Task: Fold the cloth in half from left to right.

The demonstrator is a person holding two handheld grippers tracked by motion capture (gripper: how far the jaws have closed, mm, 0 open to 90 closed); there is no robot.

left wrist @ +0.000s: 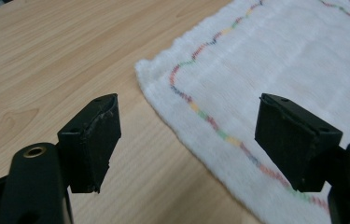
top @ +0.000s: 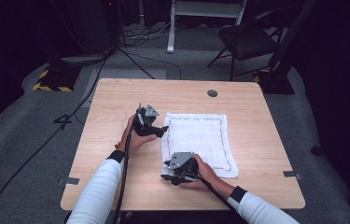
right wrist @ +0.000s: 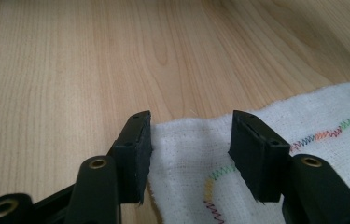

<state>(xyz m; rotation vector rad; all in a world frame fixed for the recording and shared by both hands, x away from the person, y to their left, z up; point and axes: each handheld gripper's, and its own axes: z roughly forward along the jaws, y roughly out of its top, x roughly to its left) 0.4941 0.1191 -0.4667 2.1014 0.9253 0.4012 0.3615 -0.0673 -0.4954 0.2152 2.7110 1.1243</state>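
A white towel (top: 200, 135) with a multicoloured stitched border lies flat on the wooden table (top: 116, 102), right of centre. My left gripper (top: 163, 131) sits at the towel's far left corner, pointing right. In the left gripper view its jaws (left wrist: 187, 105) stand wide open over the towel (left wrist: 280, 56) edge, nothing pinched. My right gripper (top: 164, 170) is at the near left corner, pointing left. In the right gripper view the jaws (right wrist: 191, 119) straddle that corner of the towel (right wrist: 186, 154), which lies flat between them with a gap showing.
A round cable hole (top: 212, 93) sits near the table's far edge. Bare wood (right wrist: 70, 56) stretches left of the towel. Beyond the table stand a black chair (top: 247, 39), a yellow-and-black striped base (top: 51, 81) and floor cables (top: 70, 116).
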